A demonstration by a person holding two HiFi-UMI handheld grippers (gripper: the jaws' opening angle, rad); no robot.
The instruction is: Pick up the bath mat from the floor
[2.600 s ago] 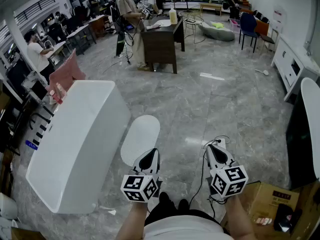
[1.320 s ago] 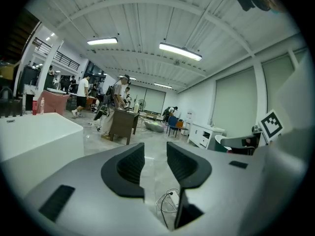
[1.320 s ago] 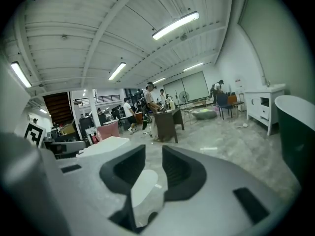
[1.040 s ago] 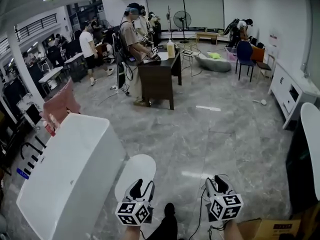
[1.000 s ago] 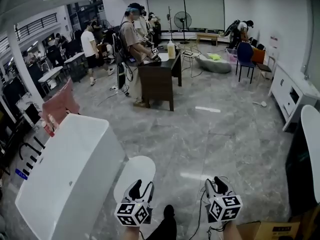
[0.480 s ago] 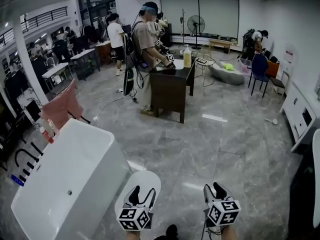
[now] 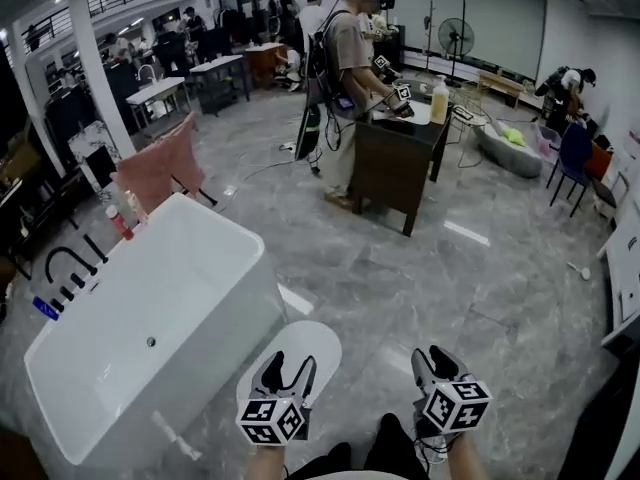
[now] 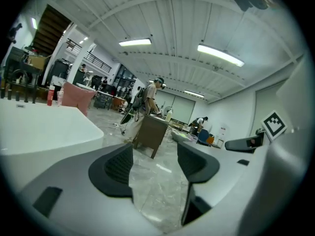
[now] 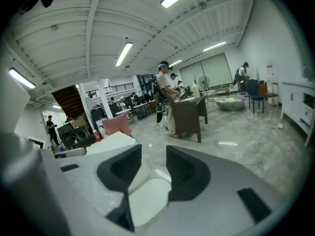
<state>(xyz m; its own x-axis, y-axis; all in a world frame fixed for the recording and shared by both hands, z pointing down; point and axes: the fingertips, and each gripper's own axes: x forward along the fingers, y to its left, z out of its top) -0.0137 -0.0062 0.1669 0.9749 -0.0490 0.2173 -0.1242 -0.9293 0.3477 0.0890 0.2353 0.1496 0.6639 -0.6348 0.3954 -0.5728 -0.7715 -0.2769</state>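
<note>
The bath mat [image 7: 300, 346] is a white oval lying flat on the grey marble floor beside the bathtub. In the head view my left gripper [image 7: 288, 368] hovers over the mat's near end with its jaws wide apart and nothing between them. My right gripper [image 7: 433, 356] is to the mat's right, over bare floor, jaws apart and empty. The left gripper view looks level across the room past my left gripper [image 8: 155, 154], and the mat is out of sight there. In the right gripper view the mat [image 9: 147, 200] shows low between the jaws of my right gripper [image 9: 153, 156].
A white bathtub [image 7: 215, 268] fills the left, with a black faucet [image 7: 60, 268] and bottles [image 7: 120, 218] on its far rim. Behind it is a pink chair [image 7: 160, 163]. A dark desk [image 7: 395, 158] with a person [image 7: 345, 78] stands ahead. A white cabinet [image 7: 625, 268] lines the right wall.
The head view has swung left and down, so the bathtub and mat show more fully. My left jaws stand wider apart than a second ago. The mat has not moved.
</note>
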